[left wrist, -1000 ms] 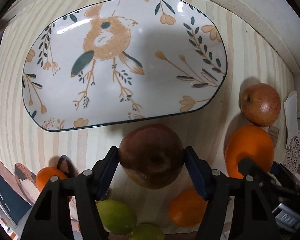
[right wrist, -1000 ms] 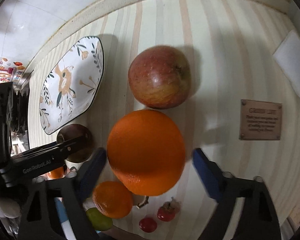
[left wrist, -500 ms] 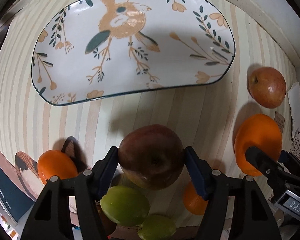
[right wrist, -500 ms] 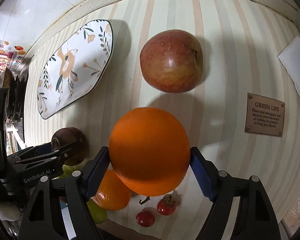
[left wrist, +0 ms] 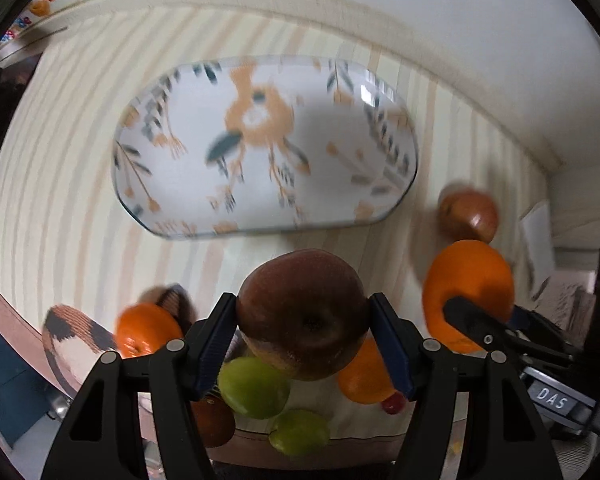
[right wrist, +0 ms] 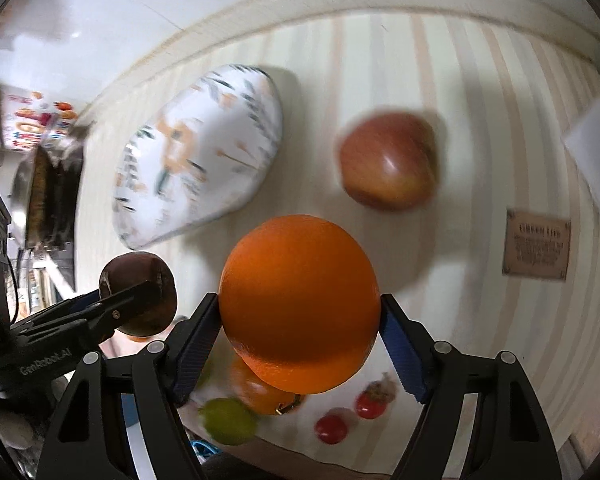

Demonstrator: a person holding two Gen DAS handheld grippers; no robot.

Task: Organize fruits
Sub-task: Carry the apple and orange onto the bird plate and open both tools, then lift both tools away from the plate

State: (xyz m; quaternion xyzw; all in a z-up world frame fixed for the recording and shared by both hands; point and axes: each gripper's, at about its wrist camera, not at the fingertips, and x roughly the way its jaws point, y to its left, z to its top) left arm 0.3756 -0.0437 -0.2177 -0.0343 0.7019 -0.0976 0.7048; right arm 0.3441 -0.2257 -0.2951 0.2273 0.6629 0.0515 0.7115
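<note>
My left gripper (left wrist: 301, 300) is shut on a dark red apple (left wrist: 302, 320) and holds it in the air, nearer to me than the white bird-patterned plate (left wrist: 320, 176). The plate has nothing on it. The jaws of my right gripper (right wrist: 299, 300) are closing, and both pads press on a large orange (right wrist: 298, 280) held above the striped cloth. In the right wrist view the left gripper's fingers (right wrist: 136, 300) and its apple (right wrist: 132, 272) show at the left, beside the plate (right wrist: 204, 160). A lighter red apple (right wrist: 388, 160) lies on the cloth beyond the orange.
Below the held fruits lie small oranges (left wrist: 148, 330), green fruits (left wrist: 254, 386) and small red fruits (right wrist: 330, 428) near the table's front edge. A brown label (right wrist: 536, 244) and white paper (right wrist: 592, 148) lie at the right. Another bird-patterned dish (left wrist: 72, 344) sits at the lower left.
Both grippers have risen with their fruit, and the plate and table look farther away. The right gripper's pads, apart from the orange a second ago, have closed onto it.
</note>
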